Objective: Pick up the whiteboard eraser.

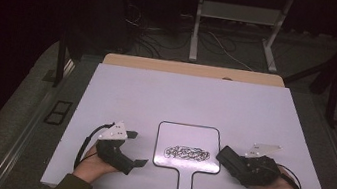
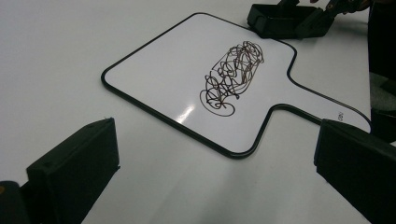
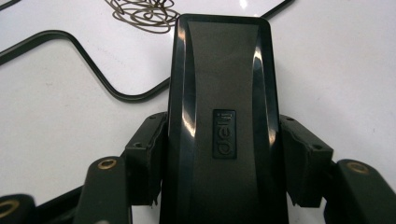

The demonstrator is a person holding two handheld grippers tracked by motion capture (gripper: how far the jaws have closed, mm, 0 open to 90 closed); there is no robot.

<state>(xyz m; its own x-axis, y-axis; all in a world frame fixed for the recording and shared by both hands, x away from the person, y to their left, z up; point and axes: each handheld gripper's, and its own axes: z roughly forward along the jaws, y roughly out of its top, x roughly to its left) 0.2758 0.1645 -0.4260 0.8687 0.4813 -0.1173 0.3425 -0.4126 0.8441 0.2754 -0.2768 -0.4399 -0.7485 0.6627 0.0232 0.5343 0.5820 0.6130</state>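
A small handled whiteboard point(image 1: 191, 134) lies flat on the white table, with a dark scribble point(image 1: 188, 153) in its middle. At the board's right edge, my right gripper point(image 1: 238, 164) is shut on a black eraser point(image 1: 228, 156). In the right gripper view both pads point(image 3: 147, 154) press the sides of the eraser point(image 3: 219, 84), which points toward the scribble point(image 3: 144, 11). My left gripper point(image 1: 137, 148) rests left of the board, open with nothing between its jaws. Its own view looks across the whiteboard point(image 2: 177, 70) and scribble point(image 2: 233, 77) to the eraser point(image 2: 275, 21).
The white table top point(image 1: 181, 96) stretches bare beyond the board. A grey three-cornered plate point(image 1: 265, 149) sits on the right gripper. Behind the table are a desk frame point(image 1: 237, 29) and loose cables point(image 1: 155, 37) on the dark floor.
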